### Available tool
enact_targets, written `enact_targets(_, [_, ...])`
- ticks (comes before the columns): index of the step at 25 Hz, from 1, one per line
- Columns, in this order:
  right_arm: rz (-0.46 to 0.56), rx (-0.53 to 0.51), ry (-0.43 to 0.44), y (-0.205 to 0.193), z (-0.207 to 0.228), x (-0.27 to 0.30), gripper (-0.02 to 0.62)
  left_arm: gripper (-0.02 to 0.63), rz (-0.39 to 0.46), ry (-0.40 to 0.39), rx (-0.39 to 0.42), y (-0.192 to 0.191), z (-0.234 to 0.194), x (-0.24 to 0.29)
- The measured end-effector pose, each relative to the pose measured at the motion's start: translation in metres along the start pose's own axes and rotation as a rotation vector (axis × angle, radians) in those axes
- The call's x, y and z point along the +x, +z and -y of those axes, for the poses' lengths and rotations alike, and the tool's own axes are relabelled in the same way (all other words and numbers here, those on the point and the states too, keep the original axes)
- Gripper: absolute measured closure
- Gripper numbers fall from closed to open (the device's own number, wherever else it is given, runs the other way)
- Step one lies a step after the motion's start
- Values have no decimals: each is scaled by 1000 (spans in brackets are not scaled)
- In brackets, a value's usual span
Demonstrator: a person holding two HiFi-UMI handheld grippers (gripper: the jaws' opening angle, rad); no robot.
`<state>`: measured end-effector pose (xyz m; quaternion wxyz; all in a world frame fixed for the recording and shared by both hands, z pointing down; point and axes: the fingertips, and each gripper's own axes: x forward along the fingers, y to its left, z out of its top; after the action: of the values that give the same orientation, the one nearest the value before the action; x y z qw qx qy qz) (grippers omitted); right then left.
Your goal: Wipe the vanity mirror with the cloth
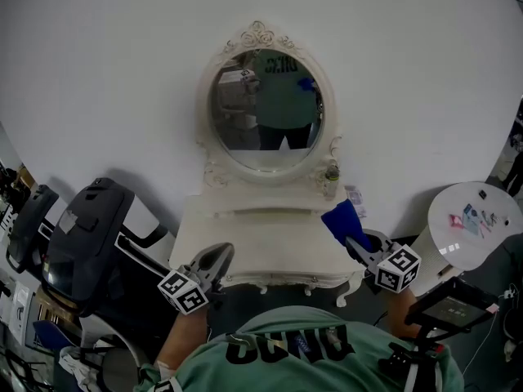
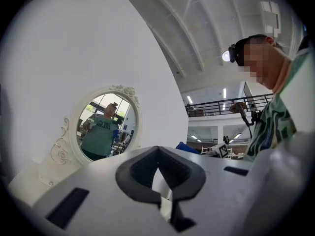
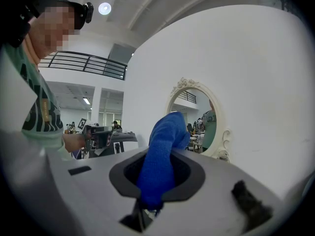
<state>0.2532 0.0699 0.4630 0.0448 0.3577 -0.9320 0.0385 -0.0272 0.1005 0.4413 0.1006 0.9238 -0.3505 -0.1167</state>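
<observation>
An oval vanity mirror (image 1: 265,113) in an ornate white frame stands on a white dressing table (image 1: 261,243) against the white wall. My right gripper (image 1: 353,242) is over the table's right end, below and right of the mirror, shut on a blue cloth (image 1: 343,219) that sticks up from its jaws. In the right gripper view the blue cloth (image 3: 162,156) rises in front of the mirror (image 3: 199,122) without touching it. My left gripper (image 1: 214,260) hovers at the table's front left edge, shut and holding nothing. Its own view shows the mirror (image 2: 106,124) ahead to the left.
A small bottle (image 1: 331,172) stands by the mirror's right foot. A black seat-like object (image 1: 82,227) sits left of the table. At the right are a round white table (image 1: 474,219) and a screen on a stand (image 1: 453,305).
</observation>
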Motion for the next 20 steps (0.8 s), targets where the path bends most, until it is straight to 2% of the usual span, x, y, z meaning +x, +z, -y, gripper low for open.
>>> enact_targets(9, [-9,-12,63,-5,39,-33,546,606,-33,5,4,-27,41,54])
enact_targets(12, [-9,-2,85,-11,48,-32,546,606,-39,20,7,-32,42,59])
enact_targets(16, [-21,16,102,-20,53,-11,546,606,-43,52,2,-33,21,54])
enact_targets(20, [-37,24,94,-28,57,41,546,606,-29,52,-27,-32,-34,50])
